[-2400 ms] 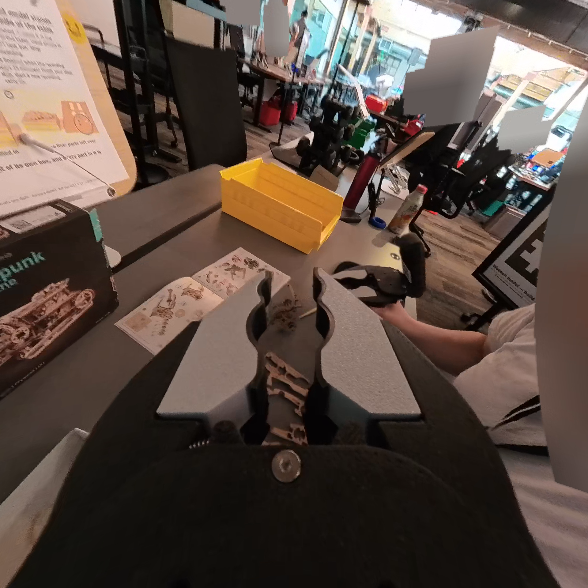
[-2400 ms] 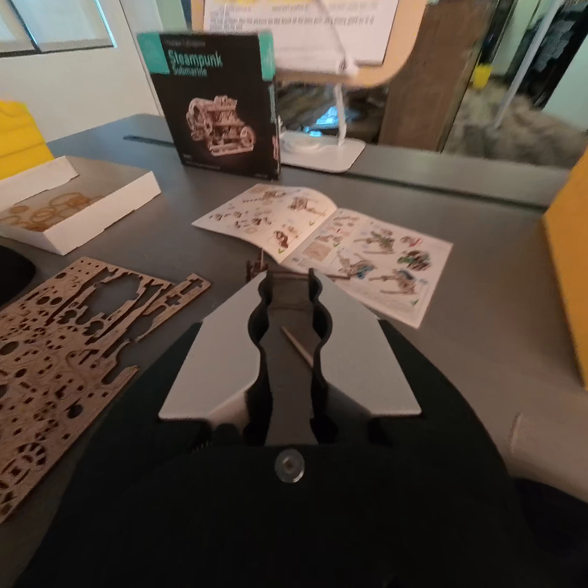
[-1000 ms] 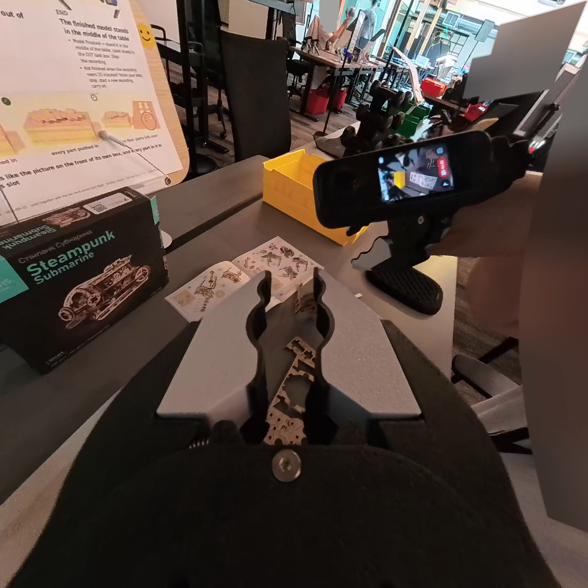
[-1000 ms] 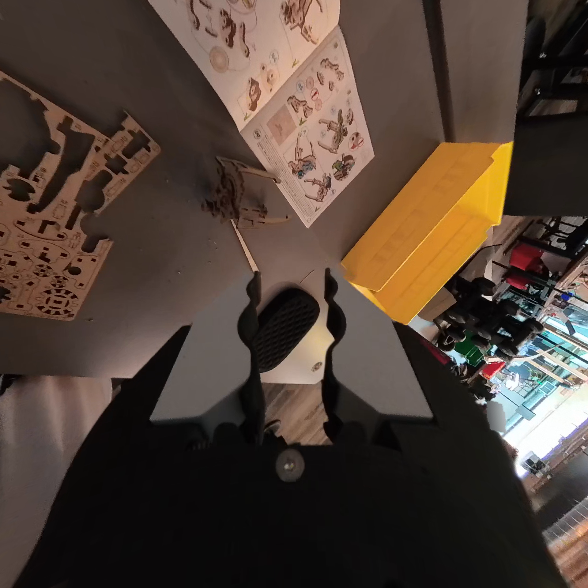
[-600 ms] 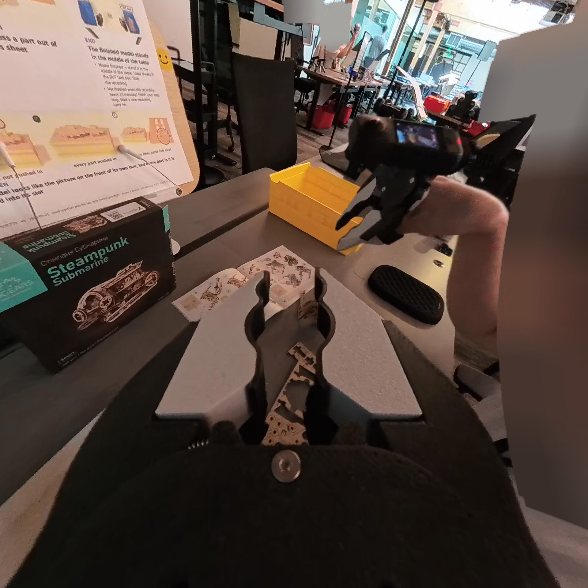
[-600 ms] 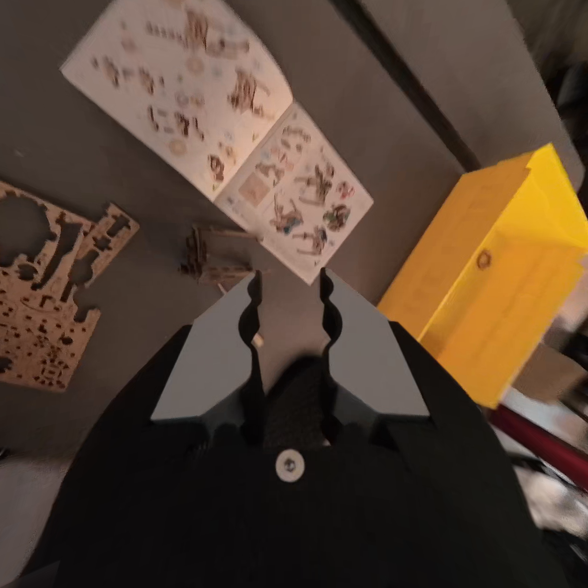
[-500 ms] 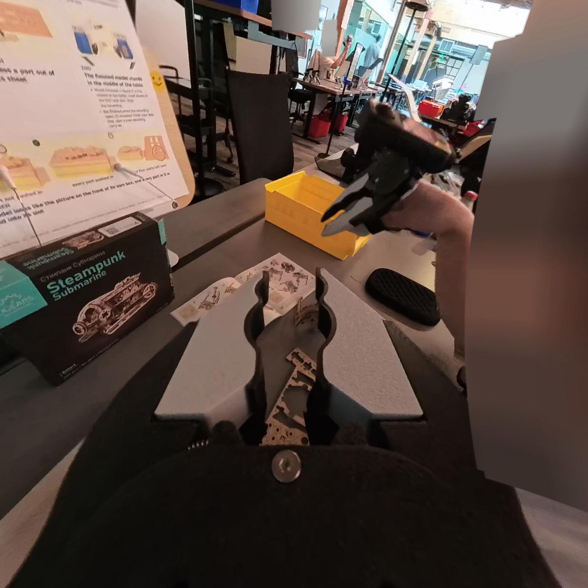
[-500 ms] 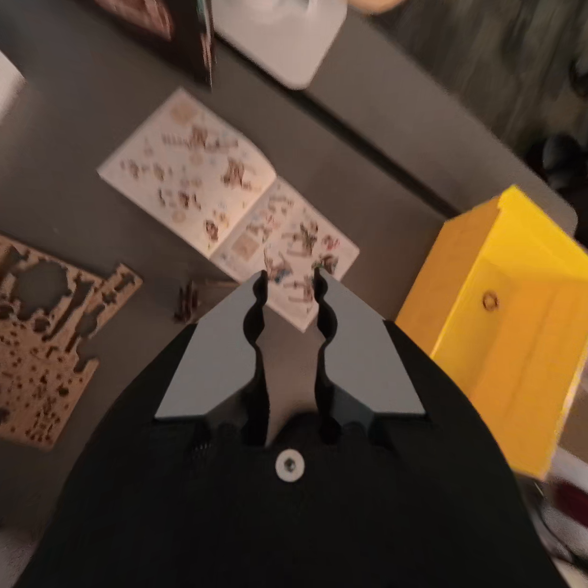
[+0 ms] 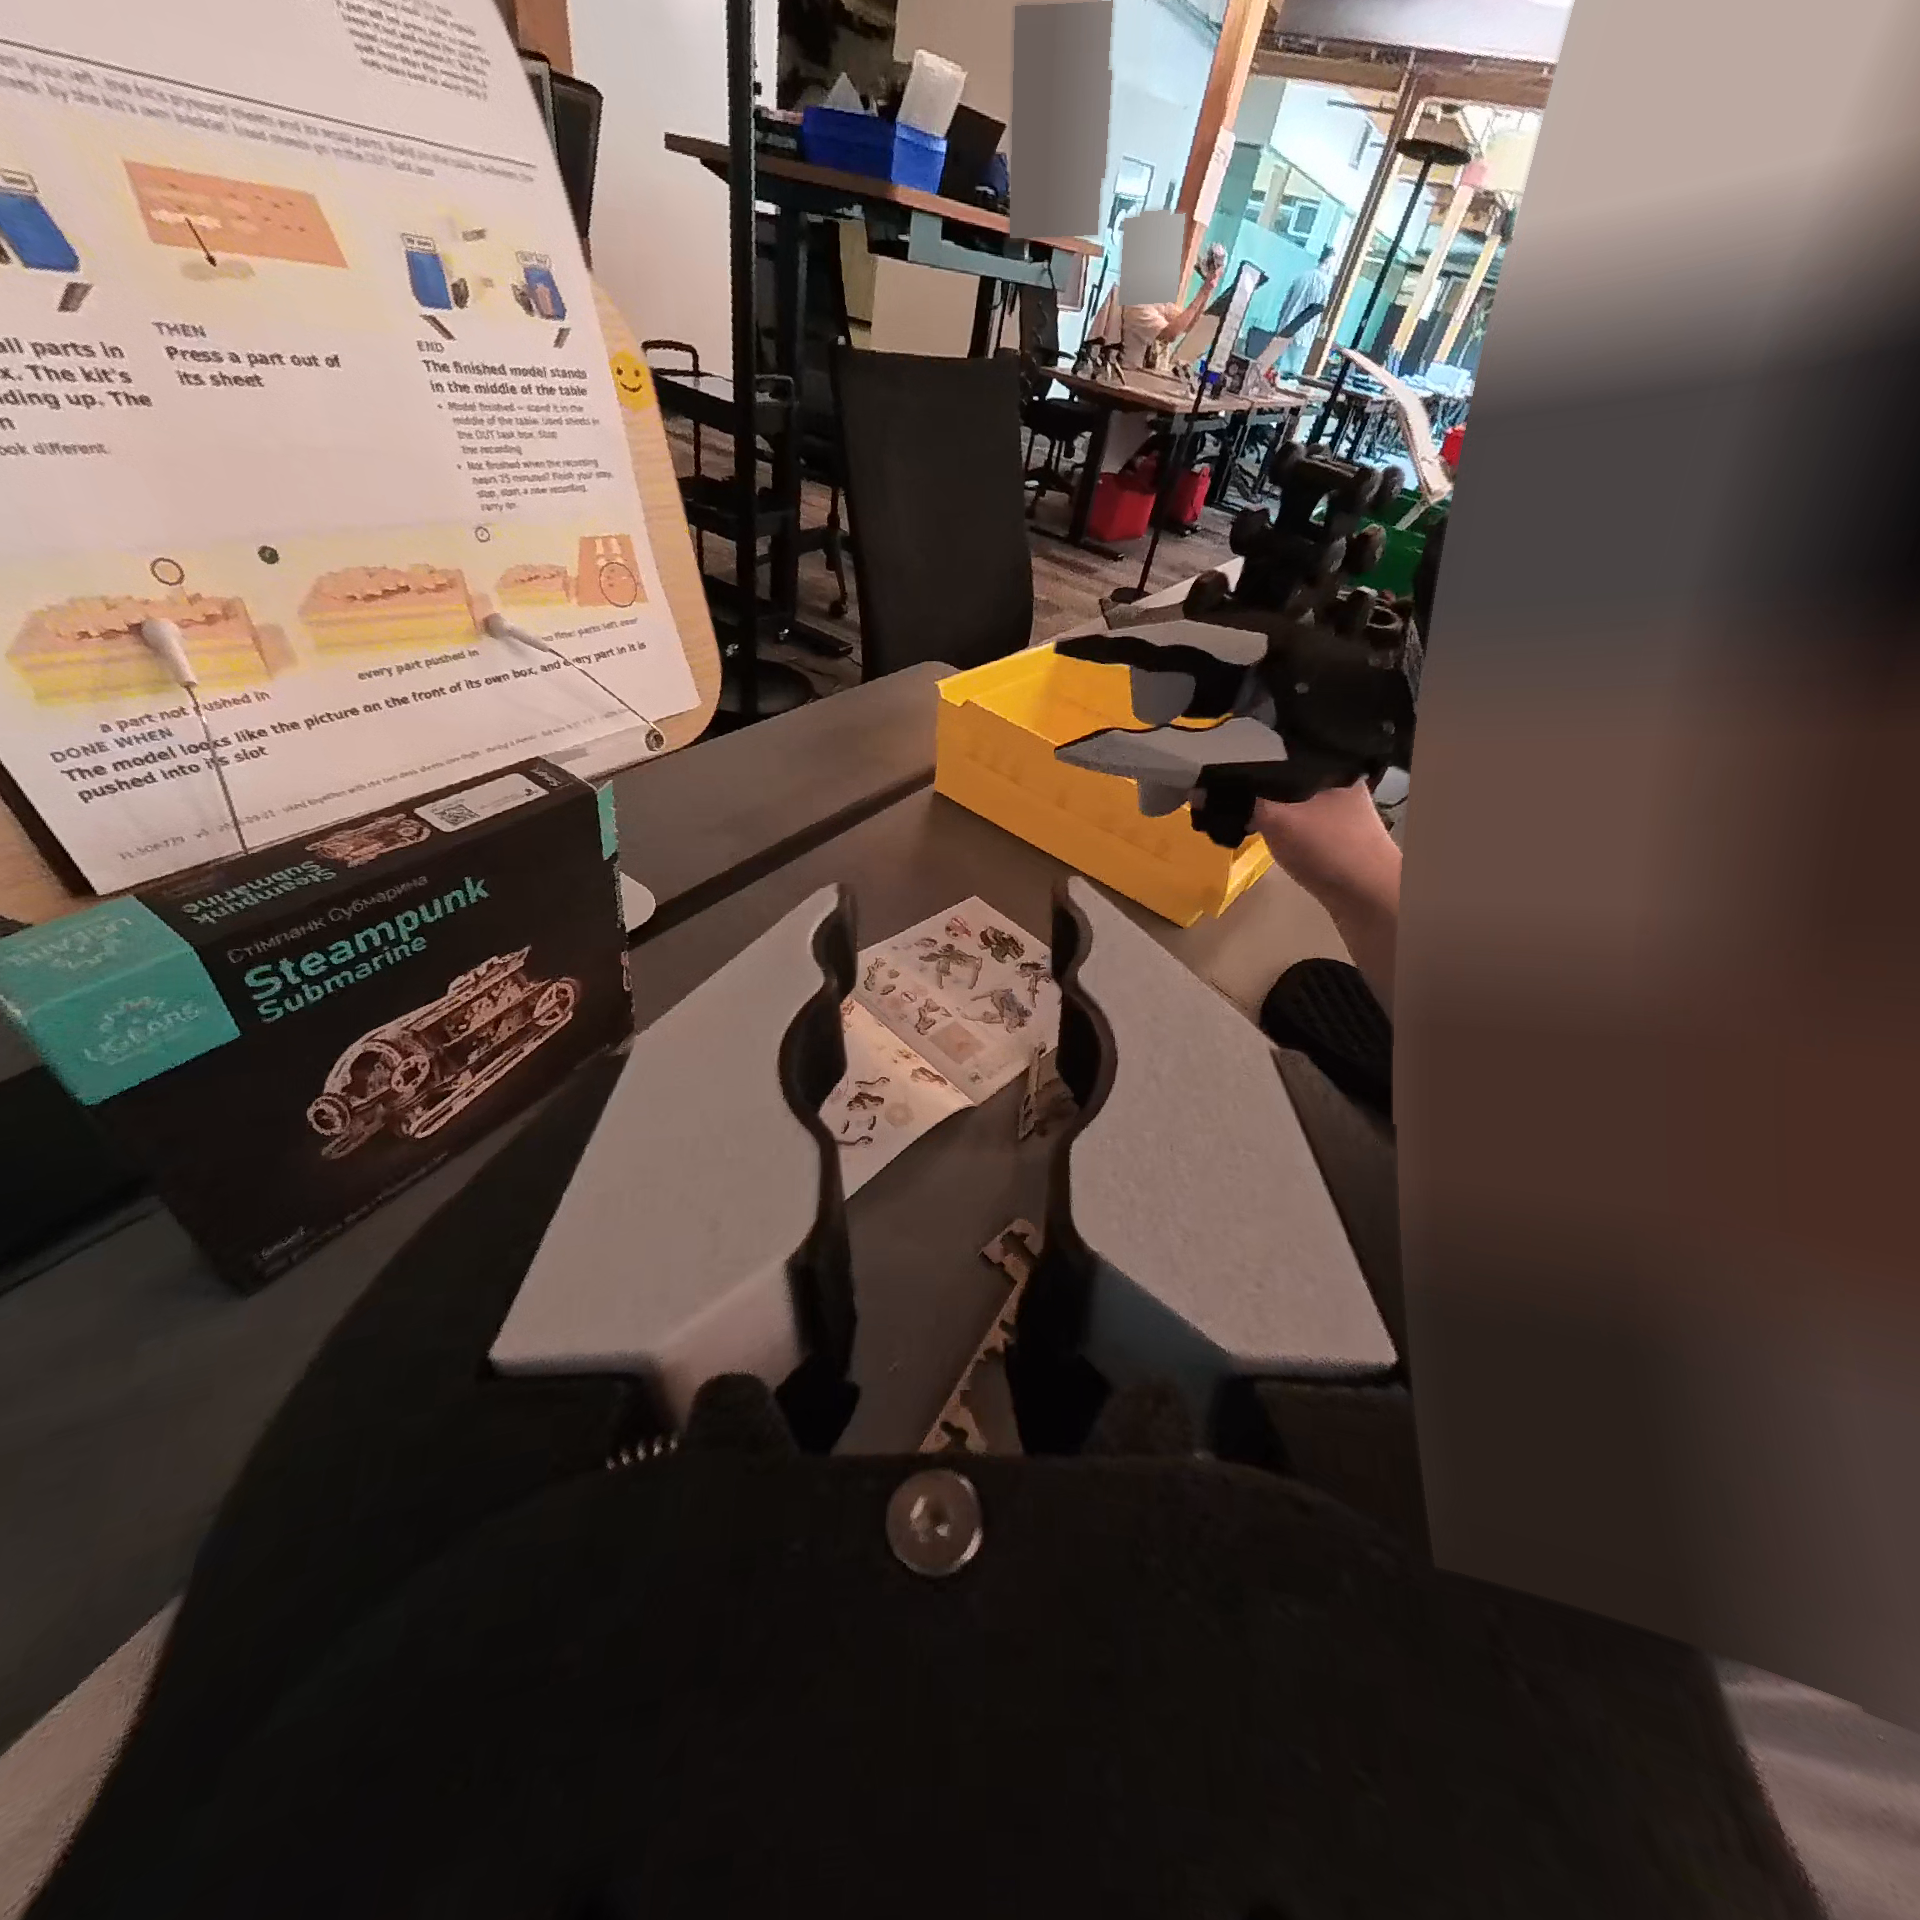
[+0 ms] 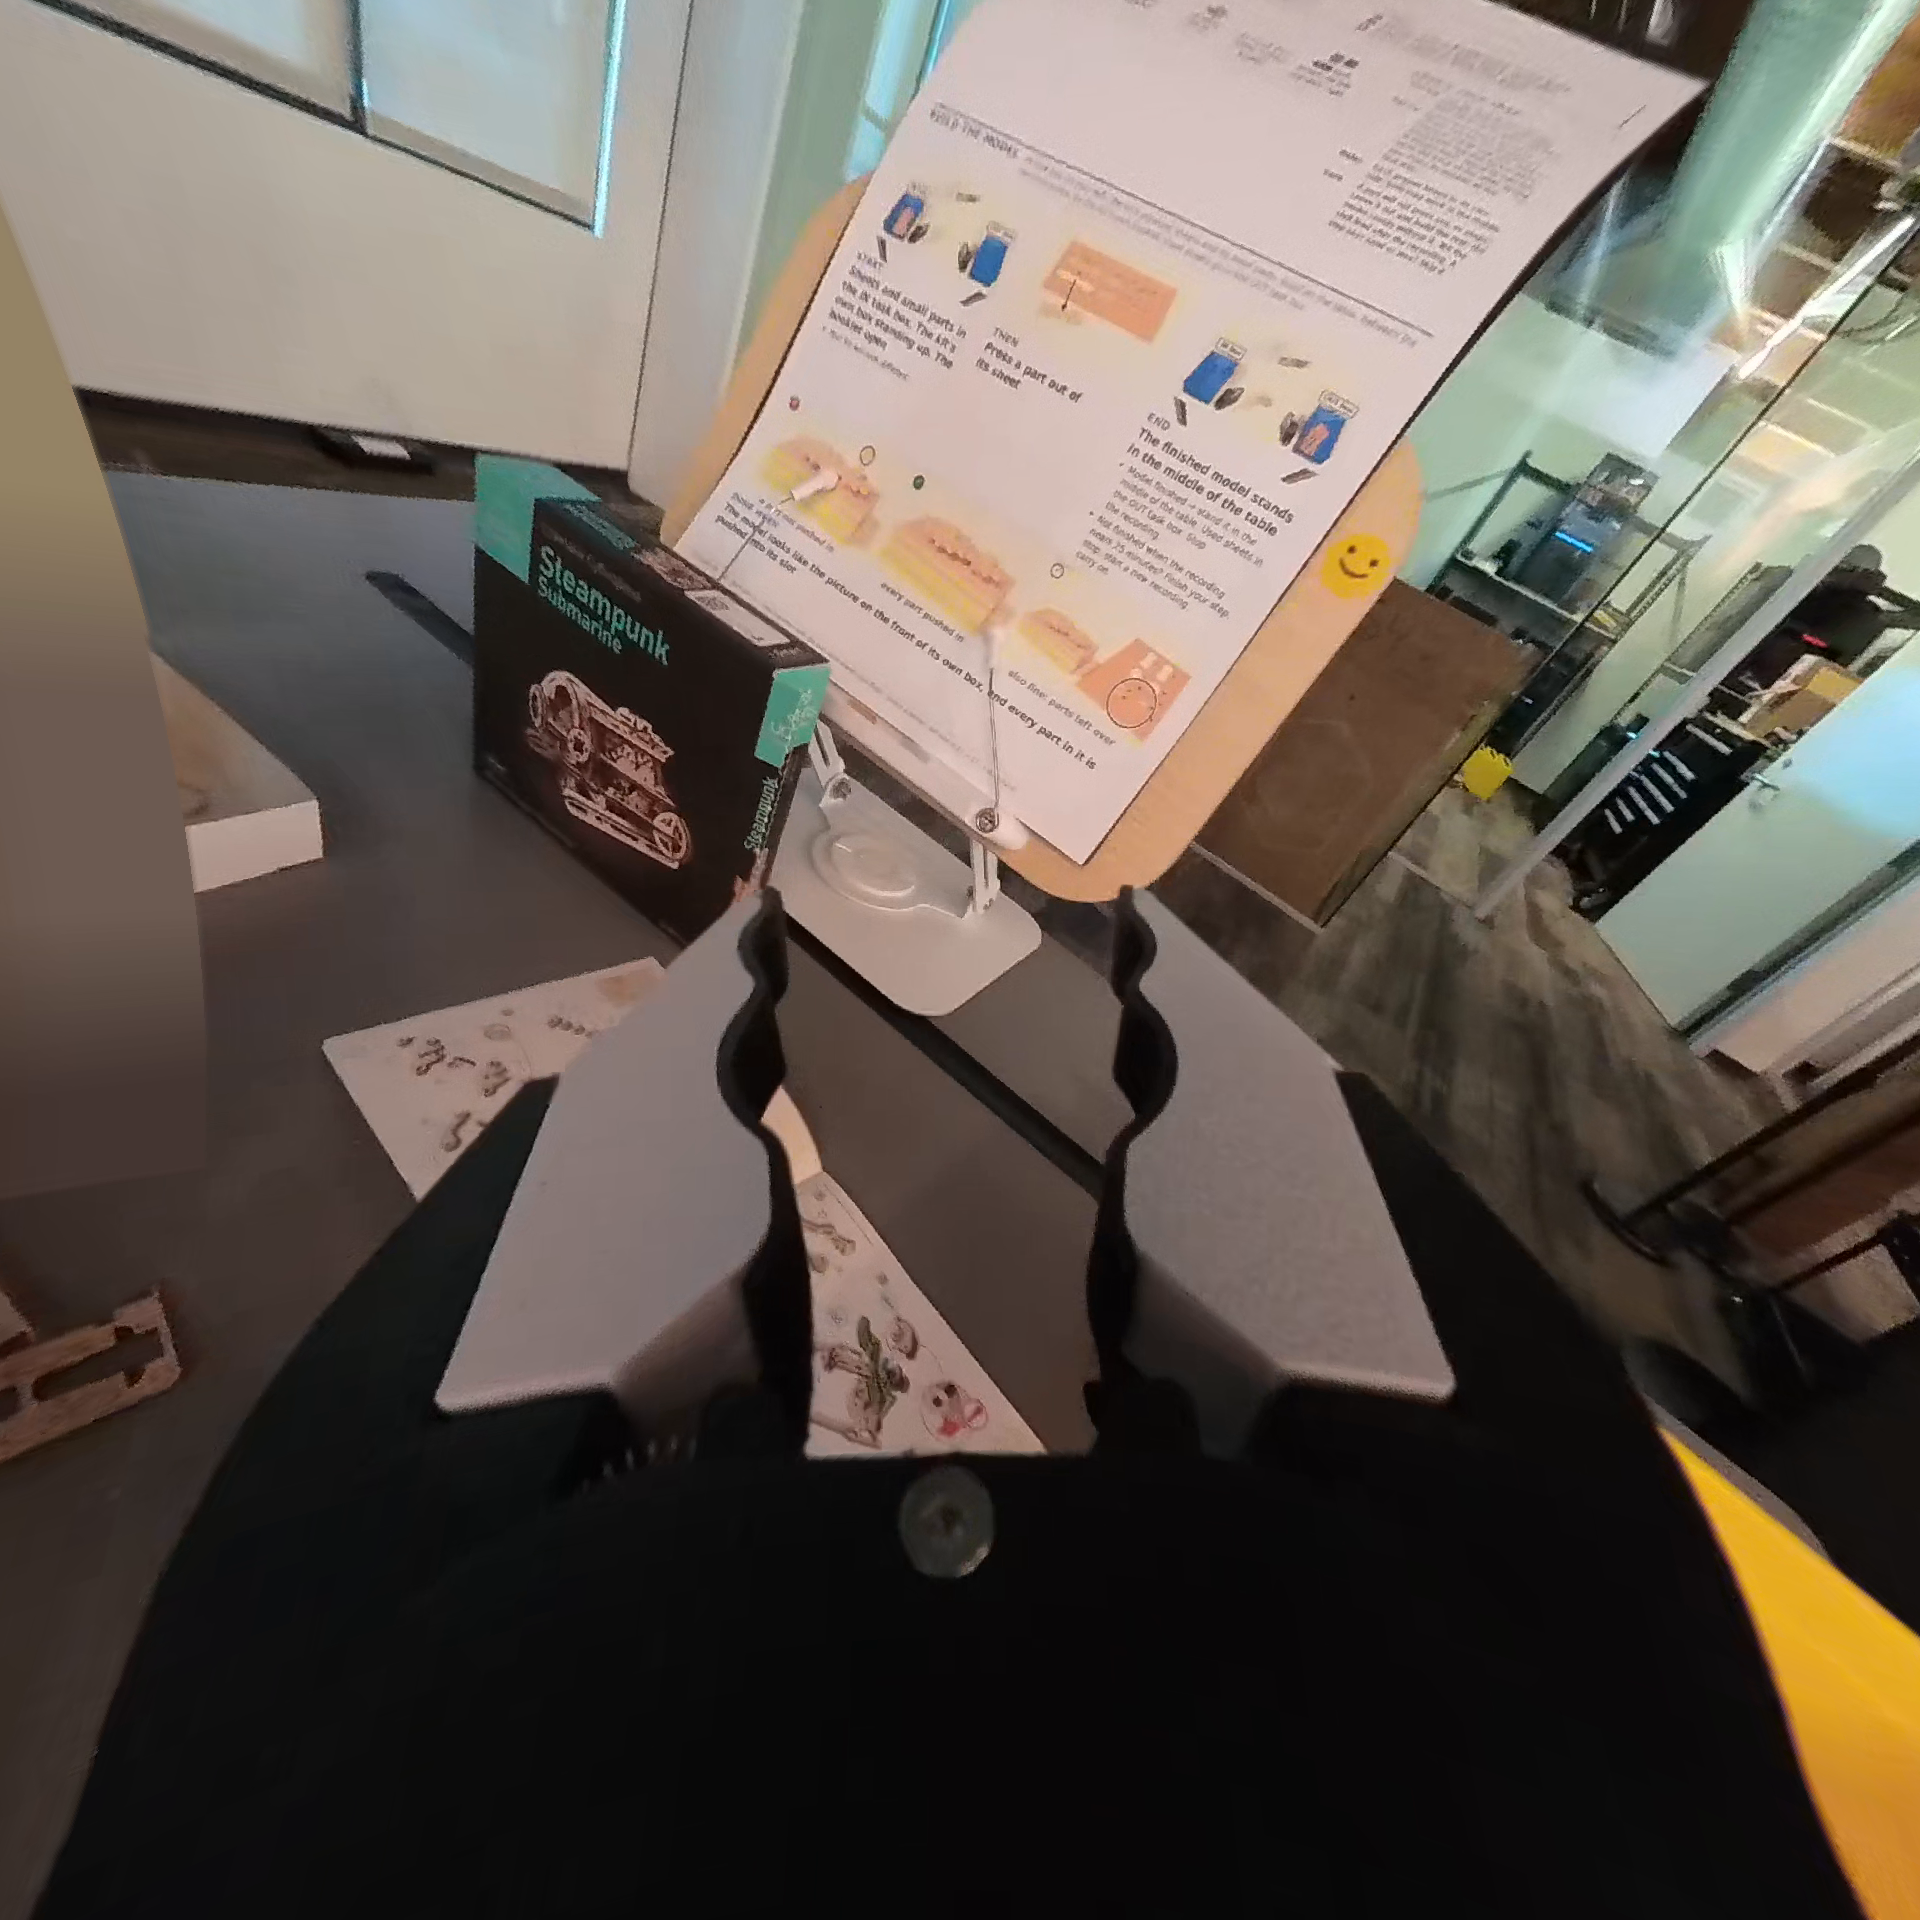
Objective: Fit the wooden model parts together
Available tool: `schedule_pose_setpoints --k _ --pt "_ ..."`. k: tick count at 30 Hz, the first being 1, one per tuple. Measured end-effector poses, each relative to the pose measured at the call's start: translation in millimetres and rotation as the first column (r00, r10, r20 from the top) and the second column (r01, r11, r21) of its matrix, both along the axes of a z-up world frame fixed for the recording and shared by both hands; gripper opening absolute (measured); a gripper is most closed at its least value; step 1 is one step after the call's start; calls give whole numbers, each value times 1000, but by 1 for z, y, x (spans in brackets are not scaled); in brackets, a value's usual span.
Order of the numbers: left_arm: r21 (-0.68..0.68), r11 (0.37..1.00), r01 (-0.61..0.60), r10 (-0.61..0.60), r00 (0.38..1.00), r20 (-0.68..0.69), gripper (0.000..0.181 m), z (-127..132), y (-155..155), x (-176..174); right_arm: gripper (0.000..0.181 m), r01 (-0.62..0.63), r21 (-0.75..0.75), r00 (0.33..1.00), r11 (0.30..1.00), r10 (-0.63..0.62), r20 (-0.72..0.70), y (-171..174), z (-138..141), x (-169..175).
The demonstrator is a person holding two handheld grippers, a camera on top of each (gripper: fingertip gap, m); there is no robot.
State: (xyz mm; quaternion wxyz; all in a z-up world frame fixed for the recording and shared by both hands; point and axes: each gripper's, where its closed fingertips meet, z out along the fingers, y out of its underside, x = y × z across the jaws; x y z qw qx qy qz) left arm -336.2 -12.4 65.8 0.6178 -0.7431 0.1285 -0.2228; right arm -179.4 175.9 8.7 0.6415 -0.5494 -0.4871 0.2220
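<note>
My left gripper (image 9: 951,904) is open and empty, held low over the dark table (image 9: 790,831). Between its fingers lie a perforated wooden parts sheet (image 9: 987,1340) and, farther off, a small wooden sub-assembly (image 9: 1039,1091) beside the open instruction booklet (image 9: 935,1013). My right gripper (image 10: 948,909) is wide open and empty, raised above the booklet (image 10: 488,1060) and pointing at the kit box (image 10: 623,707). It also shows in the left wrist view (image 9: 1153,717), held in a hand above the yellow bin (image 9: 1039,769). A corner of the wooden sheet (image 10: 73,1361) shows at the left.
A black kit box (image 9: 343,1029) stands at the left under an instruction board (image 9: 312,416) on a white stand (image 10: 914,925). A black oval pad (image 9: 1330,1018) lies at the right table edge. A white tray (image 10: 249,821) sits far left. Office desks and chairs lie beyond. There is about 25 cm between the tips of the two grippers.
My right gripper rose from the table, swung from looking down at the booklet to facing the kit box and board, and opened wider. My left gripper tilted up slightly, still open.
</note>
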Motion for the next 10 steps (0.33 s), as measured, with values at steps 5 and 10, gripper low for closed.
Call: schedule_pose_setpoints --k 5,10 --pt "-22 999 25 -25 1000 6 36 -5 2 6 60 -28 -35 1000 999 28 0 1 -10 -4" --pt "-14 1000 -6 6 1000 -16 34 -5 2 0 56 -74 -124 997 990 77 18 -7 -19 -10"
